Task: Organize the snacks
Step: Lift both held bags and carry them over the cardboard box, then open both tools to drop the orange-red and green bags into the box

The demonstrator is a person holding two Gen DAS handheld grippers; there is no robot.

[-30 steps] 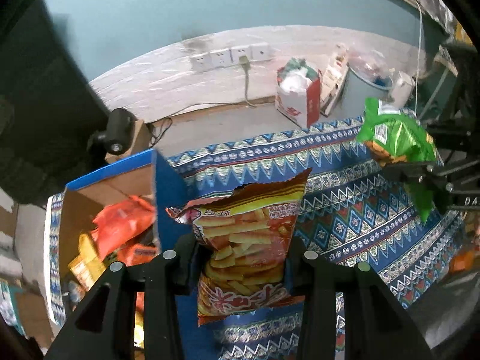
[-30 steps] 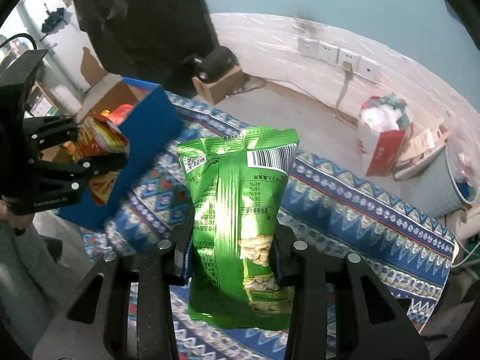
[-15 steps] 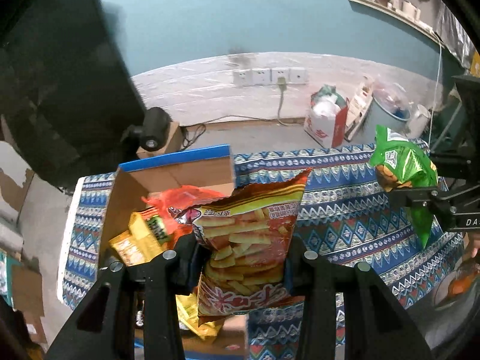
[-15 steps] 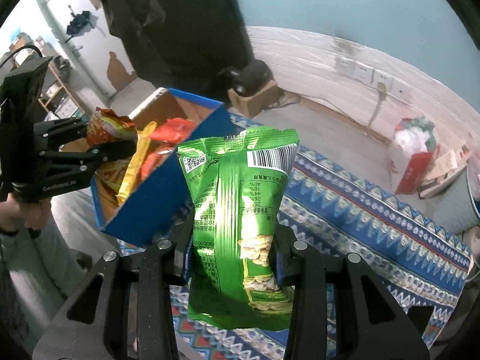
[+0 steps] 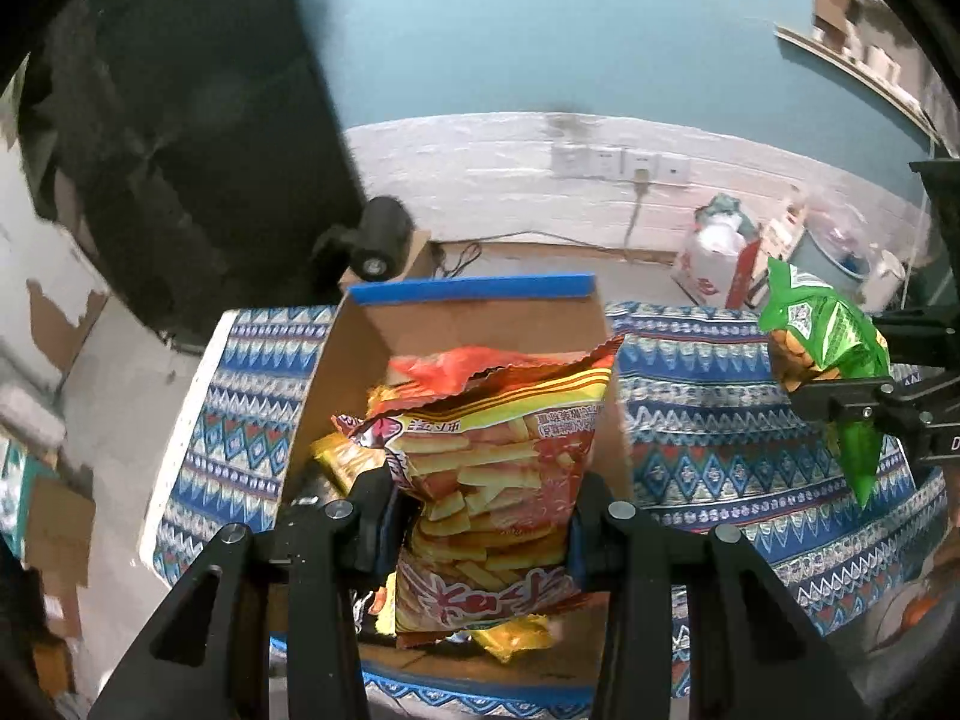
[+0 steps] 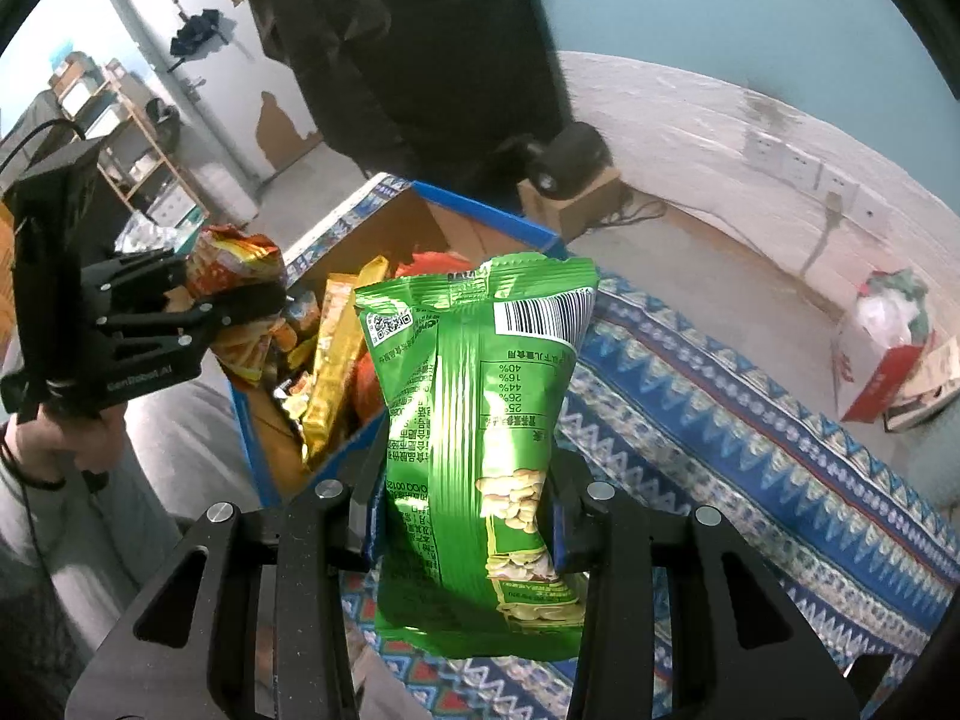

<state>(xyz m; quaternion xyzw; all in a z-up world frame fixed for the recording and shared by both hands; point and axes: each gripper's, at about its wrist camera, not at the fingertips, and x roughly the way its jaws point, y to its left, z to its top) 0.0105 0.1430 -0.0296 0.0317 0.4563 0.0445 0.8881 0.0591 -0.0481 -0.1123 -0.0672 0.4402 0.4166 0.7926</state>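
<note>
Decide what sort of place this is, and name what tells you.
Probably a lived-in room at home, not a lab: a patterned blanket spread out, wall sockets above a bare floor, and a snack-filled cardboard box.

- ahead of your left jaws, a teal wall rises above a whitewashed lower band with wall sockets.
- left of your right jaws, a pale door and wooden shelving.
- beyond both, a bare grey floor.
</note>
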